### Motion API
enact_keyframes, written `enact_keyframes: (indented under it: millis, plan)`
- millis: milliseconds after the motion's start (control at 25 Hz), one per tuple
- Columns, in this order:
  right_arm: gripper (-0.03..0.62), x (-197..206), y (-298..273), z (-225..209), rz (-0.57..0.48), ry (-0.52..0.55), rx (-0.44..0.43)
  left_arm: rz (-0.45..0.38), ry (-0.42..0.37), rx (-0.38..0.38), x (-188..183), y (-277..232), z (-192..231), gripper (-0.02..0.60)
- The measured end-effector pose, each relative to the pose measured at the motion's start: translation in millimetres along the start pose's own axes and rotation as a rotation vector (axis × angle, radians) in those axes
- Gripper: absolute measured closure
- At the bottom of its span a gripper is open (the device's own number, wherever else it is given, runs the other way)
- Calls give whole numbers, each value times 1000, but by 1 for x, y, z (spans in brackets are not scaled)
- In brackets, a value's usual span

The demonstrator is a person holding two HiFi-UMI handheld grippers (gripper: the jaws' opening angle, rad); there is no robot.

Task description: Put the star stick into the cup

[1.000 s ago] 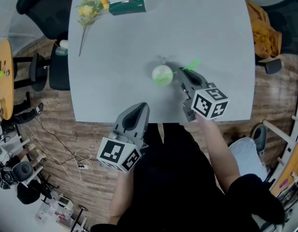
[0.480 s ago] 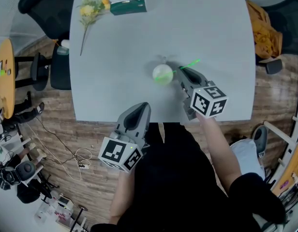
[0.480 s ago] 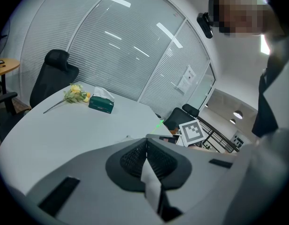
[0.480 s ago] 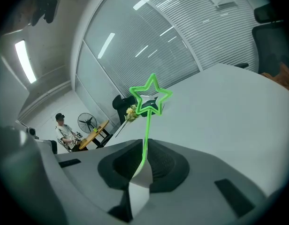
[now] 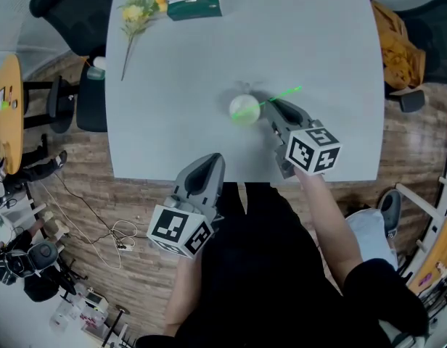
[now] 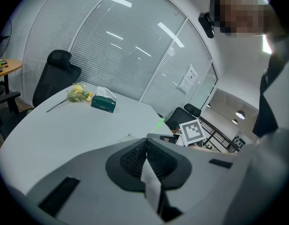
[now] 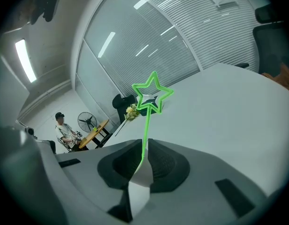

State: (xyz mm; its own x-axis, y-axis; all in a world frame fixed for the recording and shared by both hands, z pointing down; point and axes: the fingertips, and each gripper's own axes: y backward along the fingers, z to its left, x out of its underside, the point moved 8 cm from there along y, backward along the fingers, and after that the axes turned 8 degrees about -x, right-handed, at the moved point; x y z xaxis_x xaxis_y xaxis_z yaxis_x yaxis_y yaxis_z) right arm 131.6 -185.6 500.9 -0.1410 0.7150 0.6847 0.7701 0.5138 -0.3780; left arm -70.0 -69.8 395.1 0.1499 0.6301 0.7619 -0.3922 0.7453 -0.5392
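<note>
Since a second ago, the star end of the star stick (image 5: 280, 97) has swung a little toward the upper right of the head view. It now runs as a straight green line from the cup (image 5: 244, 110) out past the nose of the right gripper (image 5: 271, 107). That gripper's jaws have just been opening. In the right gripper view they stand a narrow gap apart, and the thin green stem rises through the gap with the outlined star above the tips. The pads do not look clamped on it, though I cannot tell whether one still brushes the stem. Both grippers sit where they were.

The stick's lower end is at the pale round cup, which stands near the middle of the grey table (image 5: 209, 64), just left of the right gripper's tips.

The left gripper (image 5: 210, 161) hangs over the table's near edge at lower centre, well apart from the cup. Its jaws are pressed together with nothing between them.

A yellow flower (image 5: 134, 11) and a green tissue box (image 5: 189, 3) lie at the upper left of the table.
</note>
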Motion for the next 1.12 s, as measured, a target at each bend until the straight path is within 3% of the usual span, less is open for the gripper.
enact_keyframes:
  millis: [520, 840, 1120]
  plan:
    - [522, -2, 2, -1, -26, -12, 1, 8, -9, -9, 0, 7, -3, 581]
    - [474, -3, 10, 4, -48, -19, 26, -5, -30, 30, -2, 11, 0, 581]
    - [471, 11, 24, 30, -87, -13, 88, -26, -56, 83, 2, 35, 14, 581]
